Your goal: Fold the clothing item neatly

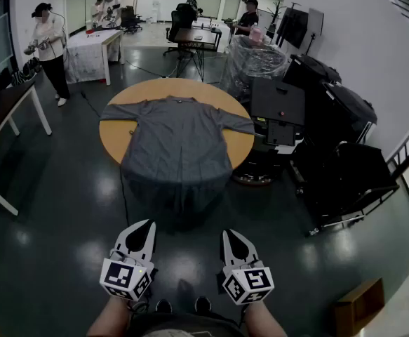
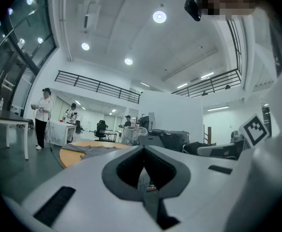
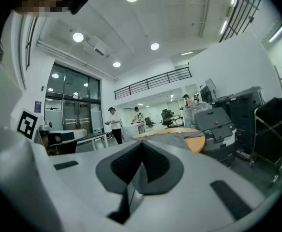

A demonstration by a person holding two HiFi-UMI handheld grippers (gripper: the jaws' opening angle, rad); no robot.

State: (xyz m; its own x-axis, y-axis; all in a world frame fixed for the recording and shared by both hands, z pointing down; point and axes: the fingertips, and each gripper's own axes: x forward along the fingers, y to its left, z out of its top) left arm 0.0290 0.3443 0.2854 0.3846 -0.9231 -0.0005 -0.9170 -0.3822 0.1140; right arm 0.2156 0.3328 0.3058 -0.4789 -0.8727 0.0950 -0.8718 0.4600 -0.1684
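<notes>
- the left gripper point(image 1: 146, 225) is closed, its jaws pressed together with nothing between them, and it is held level above the floor point(image 1: 64, 209).
- the right gripper point(image 1: 230, 233) is the same: jaws together, empty, level, side by side with the left one at the 6 o'clock edge of the head view.
- the grey shirt point(image 1: 176, 142) lies spread flat on a round wooden tabletop point(image 1: 241, 146), at 12 o'clock from both grippers and well apart from them, with open floor in between.
- its long axis runs from 12 to 6 o'clock. the collar is at the far 12 o'clock end, and the hem at the 6 o'clock end hangs over the near edge of the tabletop.
- the sleeves reach out toward 9 o'clock and 3 o'clock, the left one lying nearer the left gripper's side and the right one nearer the right gripper's.
- neither gripper is clearly closer; the shirt sits about centred between them, so each hand looks placed to take its own side.
- folding has not begun as far as the shirt's lie shows. the next move likely needs a step toward 12 o'clock and both grippers opened before any cloth can be pinched.
- the overhanging hem is the nearest part, and it may slide if pulled from one side only.
</notes>
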